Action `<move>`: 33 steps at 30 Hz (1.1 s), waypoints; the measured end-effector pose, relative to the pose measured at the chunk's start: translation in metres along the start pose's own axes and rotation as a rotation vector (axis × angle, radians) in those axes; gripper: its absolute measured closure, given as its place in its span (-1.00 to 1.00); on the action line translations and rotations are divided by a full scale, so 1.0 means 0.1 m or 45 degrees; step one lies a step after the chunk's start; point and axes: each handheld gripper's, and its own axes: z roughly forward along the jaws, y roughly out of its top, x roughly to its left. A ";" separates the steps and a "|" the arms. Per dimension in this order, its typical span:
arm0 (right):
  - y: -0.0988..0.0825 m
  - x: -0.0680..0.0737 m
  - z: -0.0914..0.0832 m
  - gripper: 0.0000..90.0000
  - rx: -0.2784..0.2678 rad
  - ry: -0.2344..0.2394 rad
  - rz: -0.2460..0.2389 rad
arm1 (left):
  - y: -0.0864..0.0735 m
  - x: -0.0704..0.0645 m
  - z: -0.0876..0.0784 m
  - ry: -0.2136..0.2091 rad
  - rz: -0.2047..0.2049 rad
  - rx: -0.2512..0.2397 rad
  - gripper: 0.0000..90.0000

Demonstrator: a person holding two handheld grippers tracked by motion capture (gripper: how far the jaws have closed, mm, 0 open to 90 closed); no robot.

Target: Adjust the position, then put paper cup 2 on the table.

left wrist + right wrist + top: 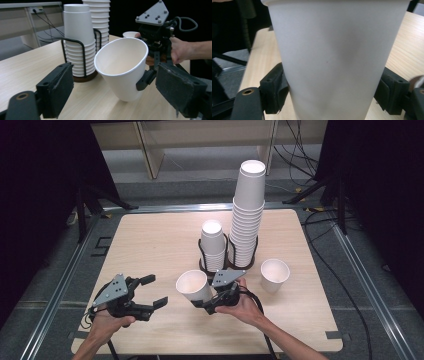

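The right gripper (202, 302) has its two black, matte jaws pressed against the sides of a white paper cup (195, 287), smooth-walled, tapered, with a rolled rim; the cup leans, mouth tipped up and toward the left gripper (156, 291), near the front middle of the table. In the right gripper view the cup's wall (332, 62) shows a faint dent between the pads. The left gripper's jaws stand apart with nothing between them, their pads rough and slightly frayed at the edges, just beside the tilted cup.

Behind the held cup stands a black wire cup holder (227, 262) with a dark round base and two bays: a short stack of nested white paper cups (212, 245) in the left bay, a tall stack of nested white paper cups (247, 215) in the right. A single white paper cup (275, 275) sits upright to the right of the holder.

All of this rests on a pale wood-grain table (150, 240) with rounded corners. Around it runs a grey floor with metal rails (365, 285); black cables (300, 150) trail at the back, where a light wooden shelf (200, 135) stands between dark curtains.
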 end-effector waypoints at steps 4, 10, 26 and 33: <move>-0.03 -0.05 -0.03 -0.48 -0.034 -0.055 0.032 | -0.05 -0.01 -0.02 0.051 -0.002 0.007 -0.67; -0.11 -0.11 -0.09 -0.48 -0.058 -0.111 0.053 | -0.18 -0.01 -0.02 0.167 0.003 -0.025 -0.67; -0.22 -0.13 -0.02 -0.49 -0.037 -0.186 0.082 | -0.45 -0.10 -0.20 0.255 -0.036 0.011 -0.67; -0.24 -0.14 0.05 -0.49 -0.044 -0.202 0.095 | -0.50 -0.09 -0.16 0.235 -0.041 -0.017 -0.67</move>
